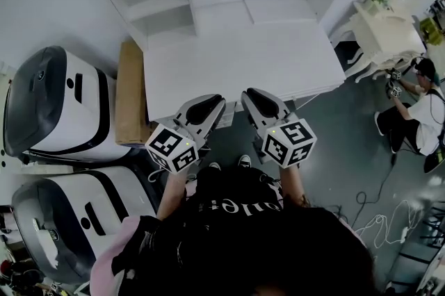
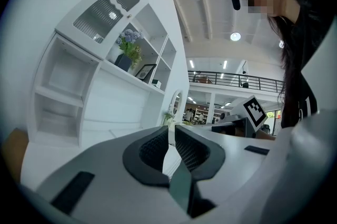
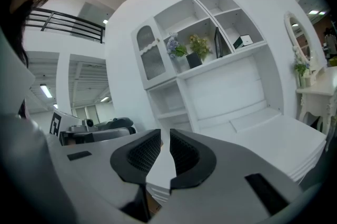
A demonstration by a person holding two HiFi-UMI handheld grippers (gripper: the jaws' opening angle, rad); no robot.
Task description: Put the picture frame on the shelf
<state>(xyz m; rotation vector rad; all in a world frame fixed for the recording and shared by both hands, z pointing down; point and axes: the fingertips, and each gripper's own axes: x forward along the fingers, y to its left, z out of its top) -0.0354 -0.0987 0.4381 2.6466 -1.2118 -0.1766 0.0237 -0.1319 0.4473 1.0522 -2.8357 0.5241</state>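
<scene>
While left gripper [image 2: 169,131] and right gripper [image 3: 165,136] point level at the near edge of the desk [image 1: 243,65], jaws a narrow slit apart and empty, picture frame [image 2: 146,71] stands upright on the shelf [image 3: 221,60] beside potted flowers [image 2: 129,52], ahead and above, well apart, neither hand plainly nearer.

White desk [image 1: 243,65] and tall white shelf unit [image 3: 221,86] show smooth matt paint. Left tool [image 2: 170,127] and right tool [image 3: 165,131] have matt grey plastic shells and ribbed black pads [image 2: 190,151]. Brown cardboard box [image 1: 131,93] looks dull.
</scene>
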